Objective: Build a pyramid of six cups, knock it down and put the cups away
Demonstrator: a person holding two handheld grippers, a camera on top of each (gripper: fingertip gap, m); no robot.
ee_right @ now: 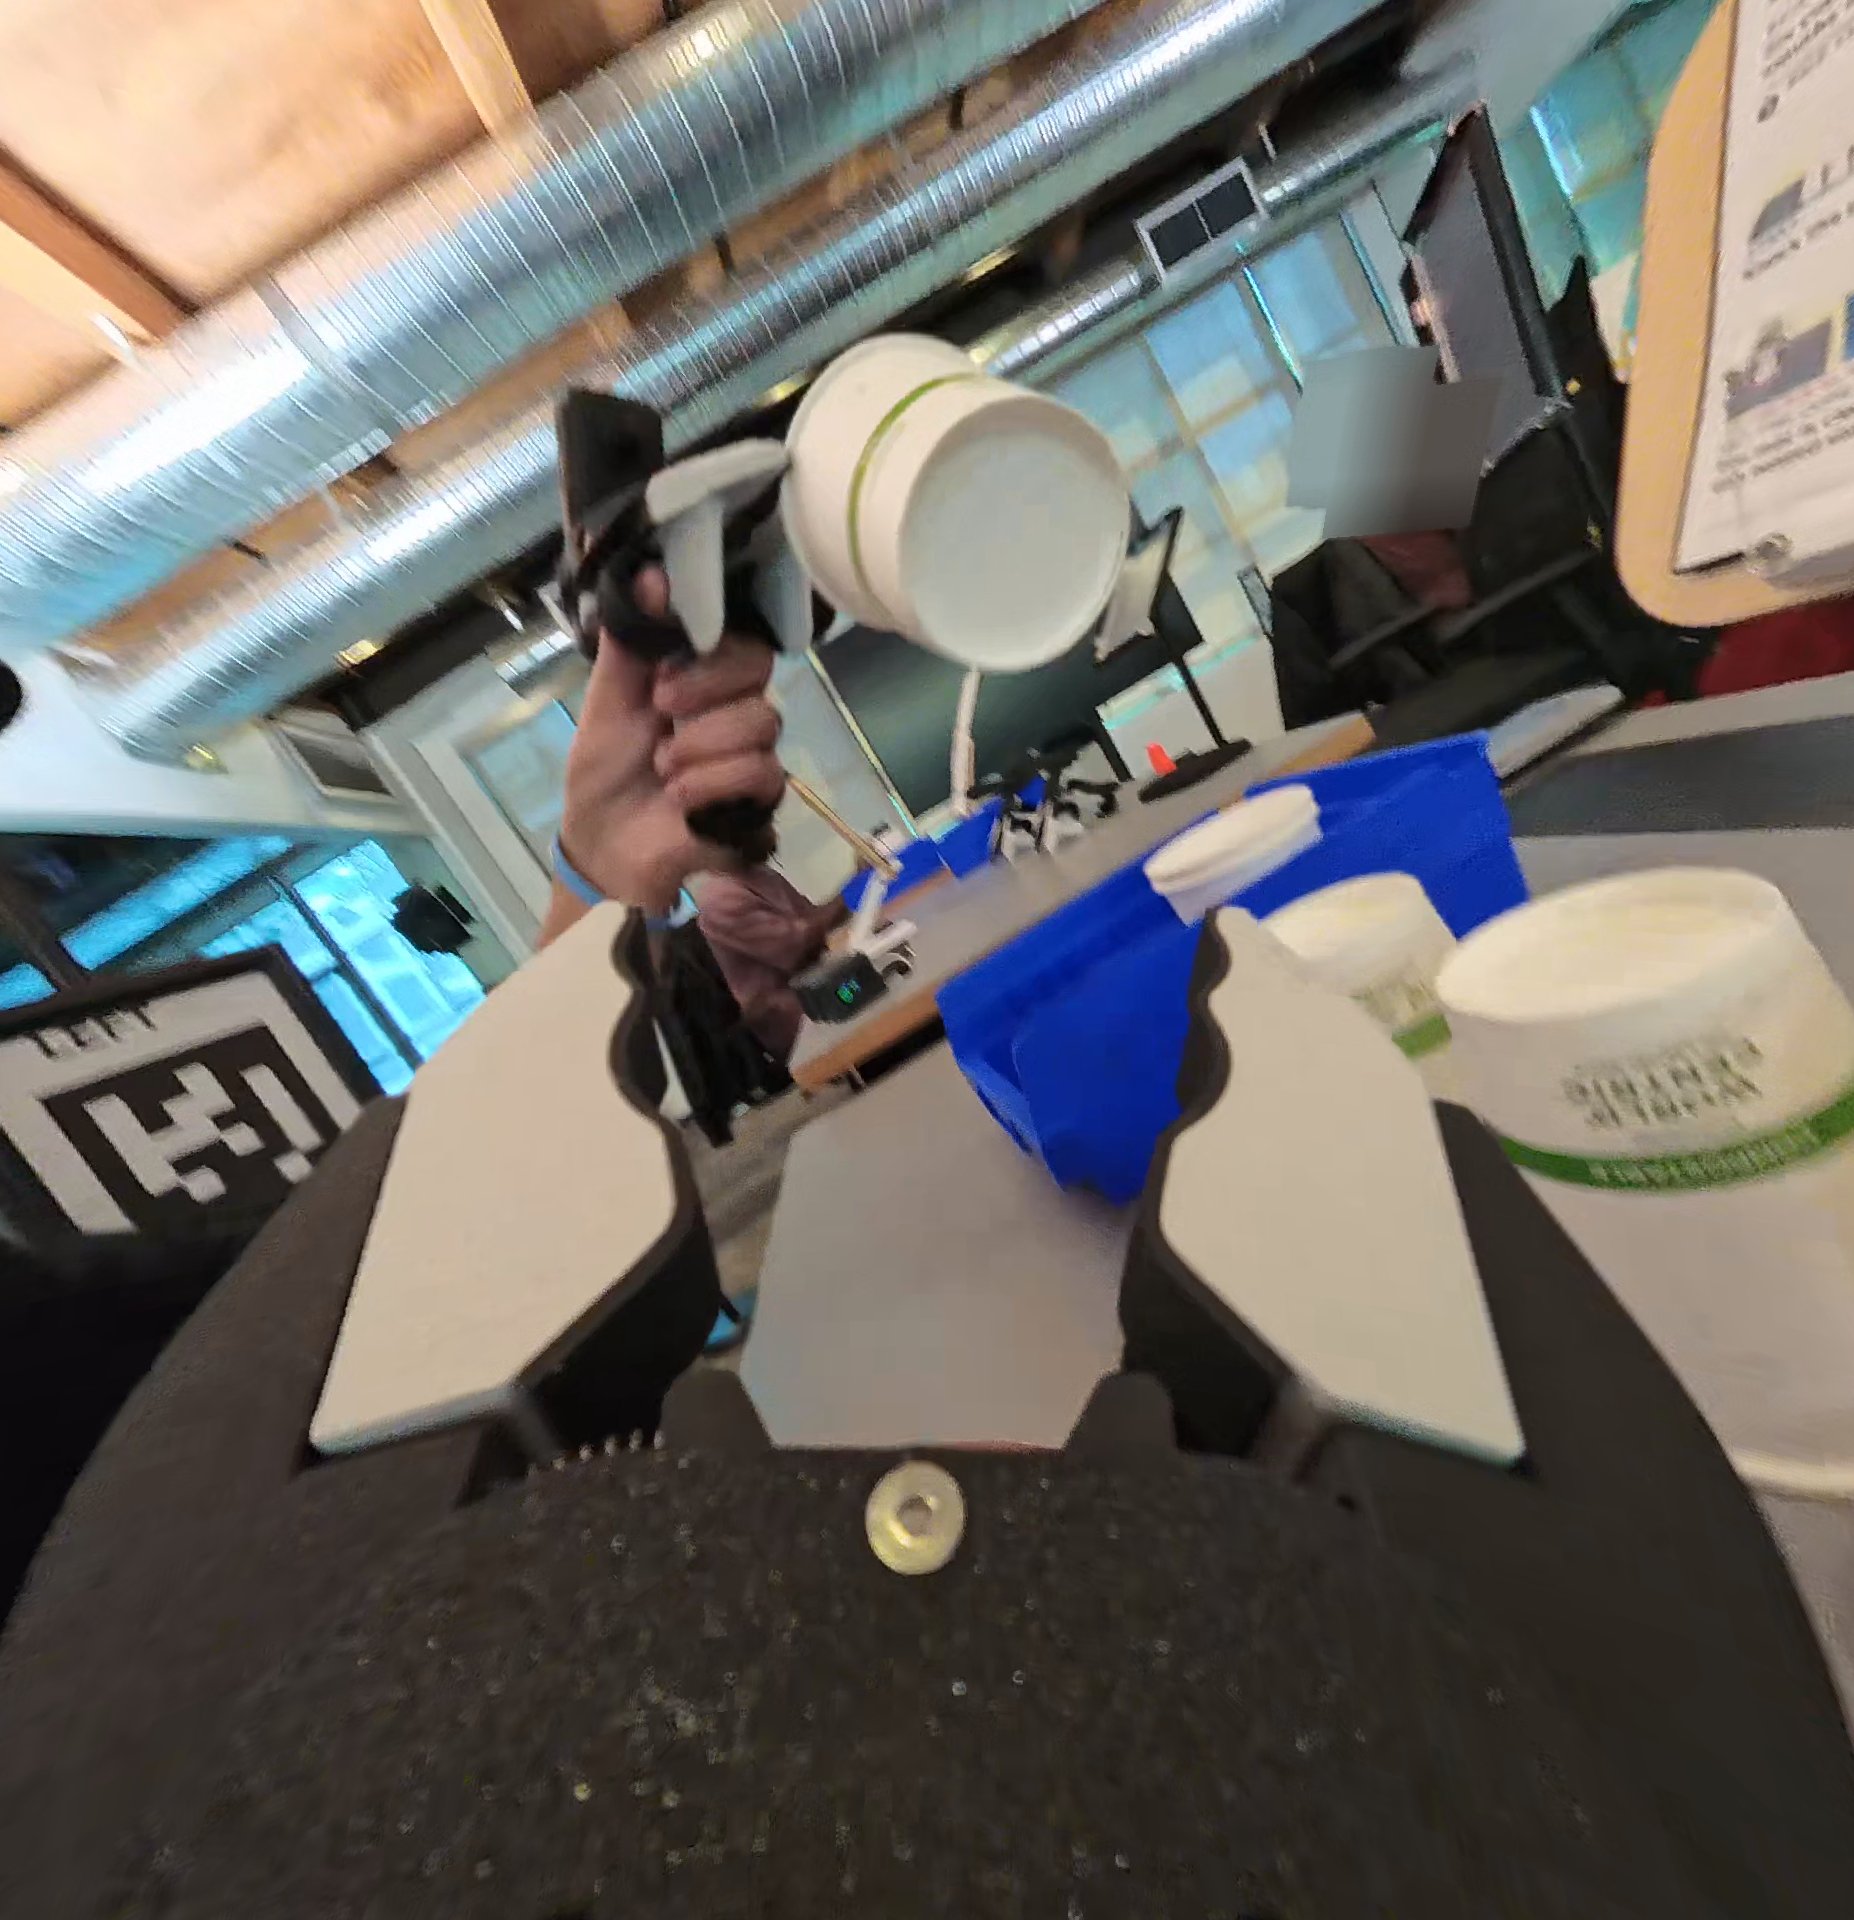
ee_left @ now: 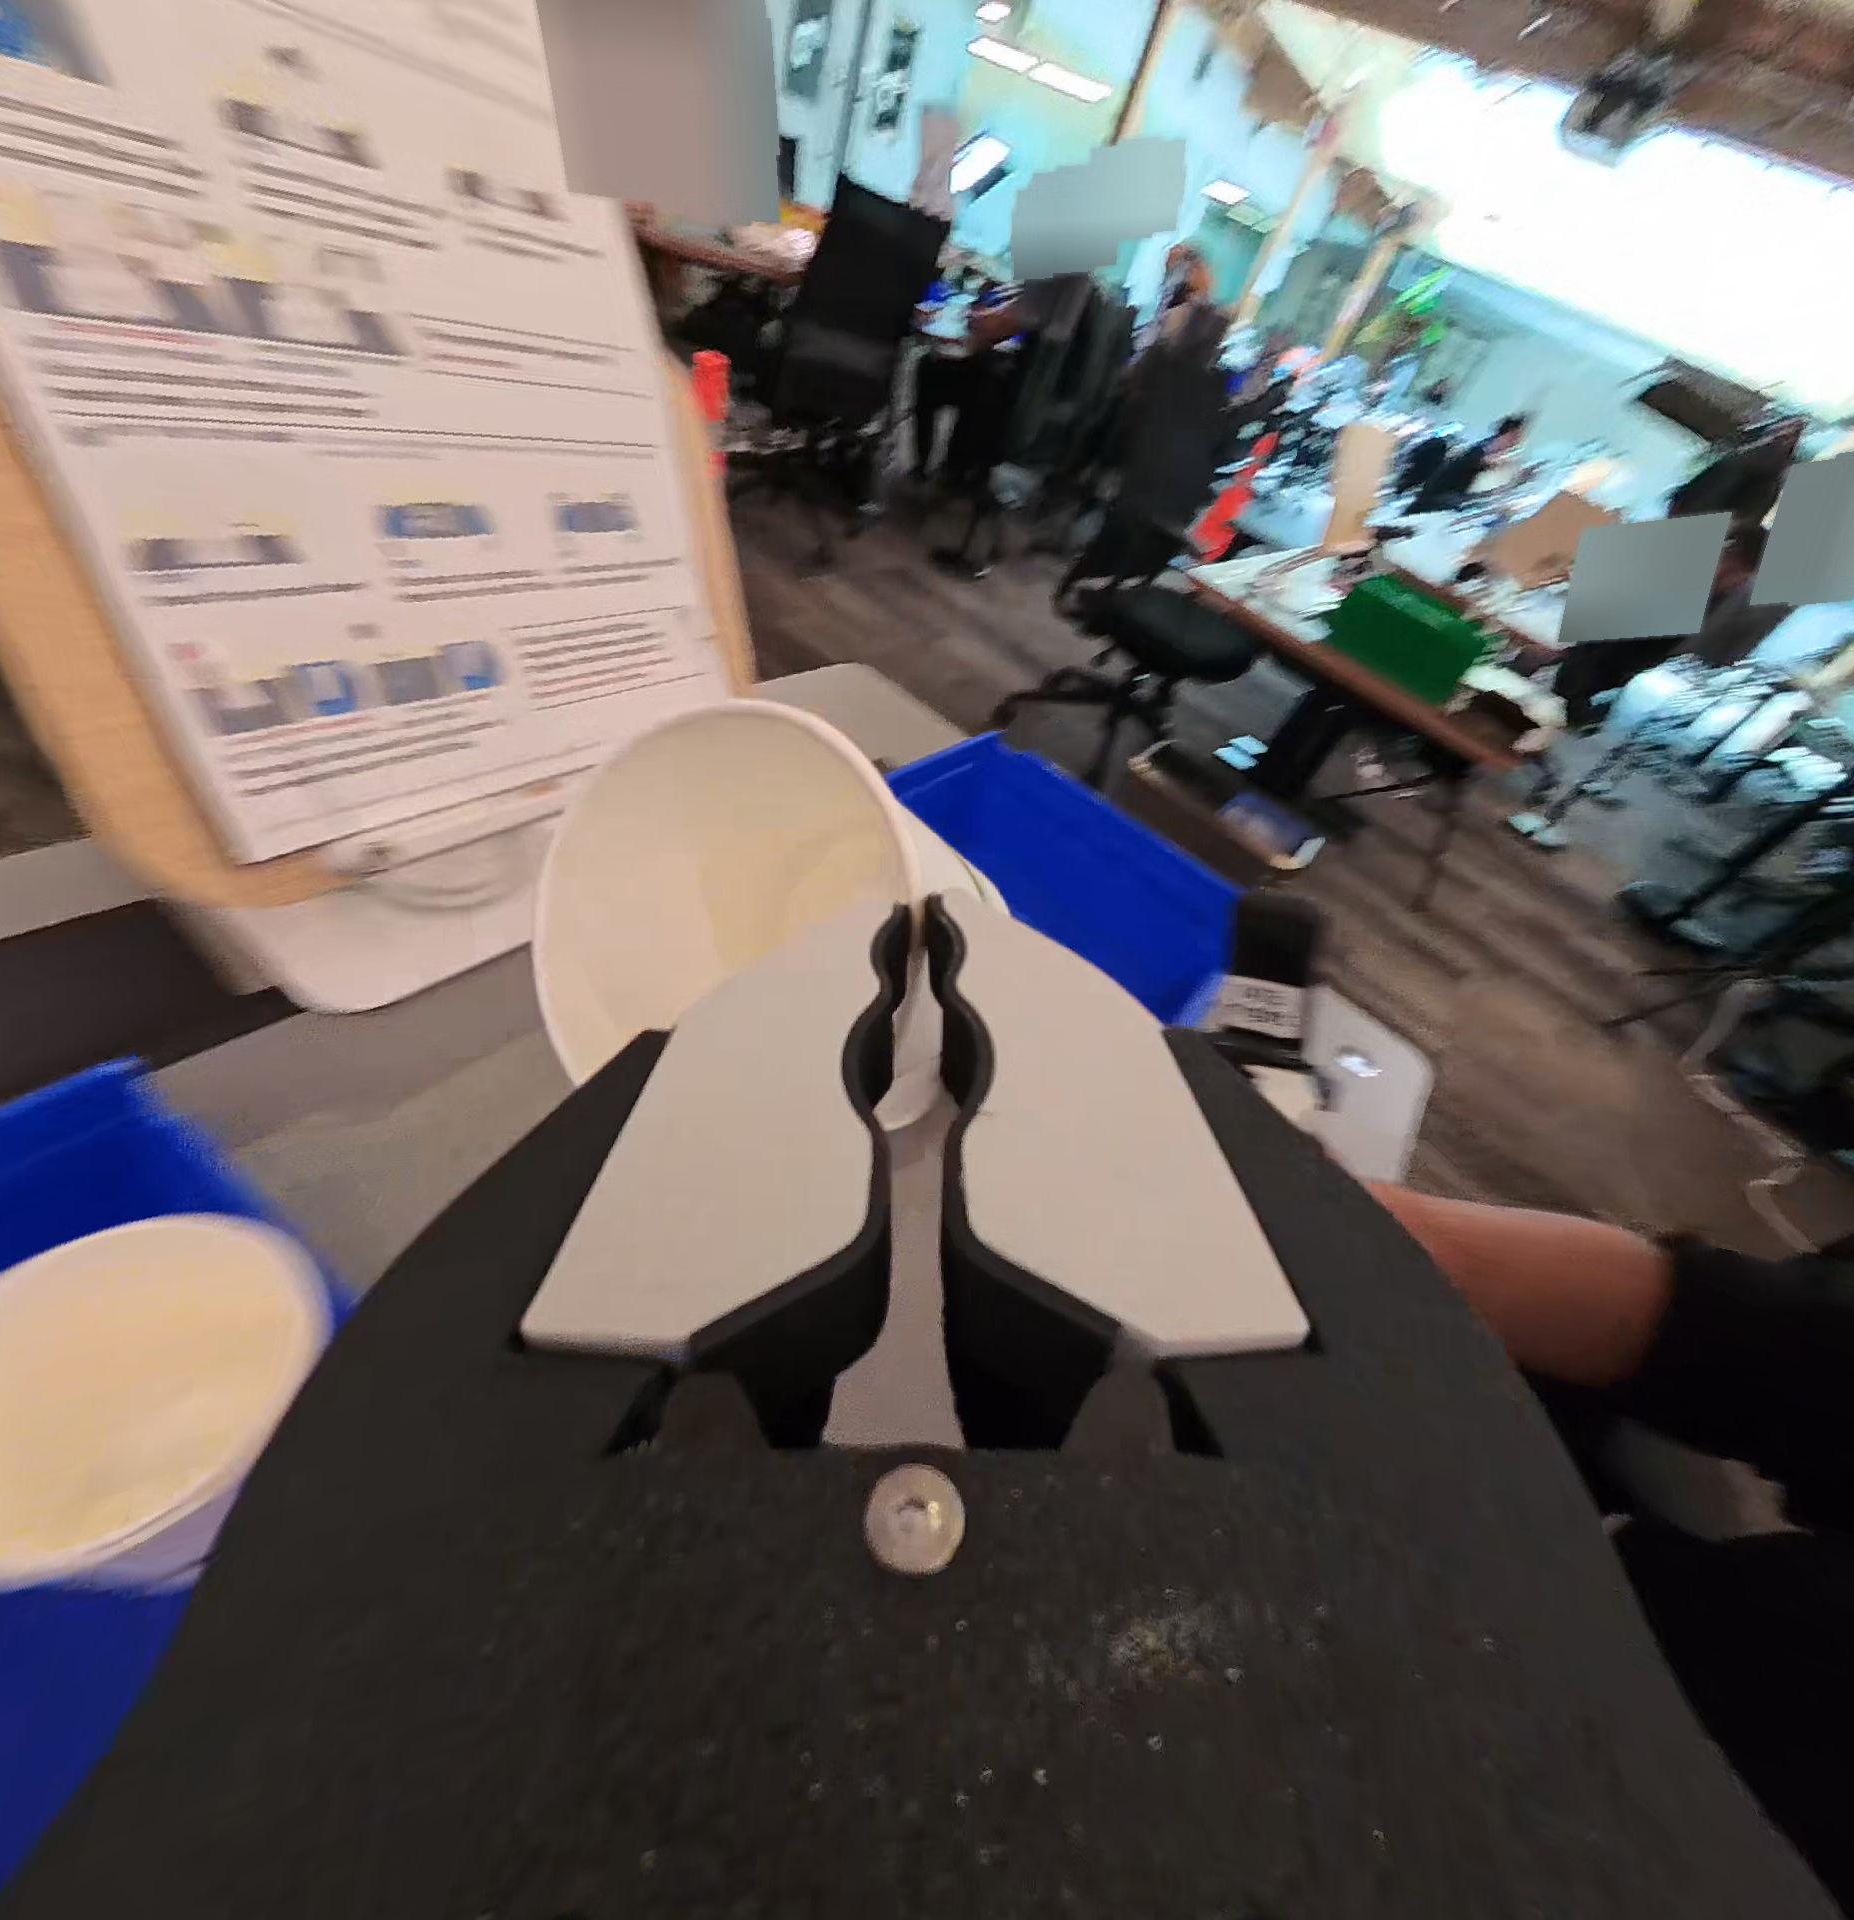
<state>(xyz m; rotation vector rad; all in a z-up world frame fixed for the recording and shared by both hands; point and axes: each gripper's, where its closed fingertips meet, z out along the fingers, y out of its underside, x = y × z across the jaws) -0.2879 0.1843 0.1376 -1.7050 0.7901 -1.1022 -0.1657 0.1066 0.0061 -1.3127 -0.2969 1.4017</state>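
Pinching a white cup (ee_left: 725, 883) wall in left fingers (ee_left: 918, 925); right fingers (ee_right: 923, 977) wide, seemingly empty.

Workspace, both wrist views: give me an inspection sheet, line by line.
Surface: grey table, bare between the items.
Job's things: one white cup held sideways in the air; two upside-down cups on the table; one upright cup near a bin.
Clutter: blue bins, poster board.
Tongs: left tongs shut on the white cup's rim; right tongs open, empty.
Cables: nothing seen.
Surroundings: busy office, chairs, desks, people.
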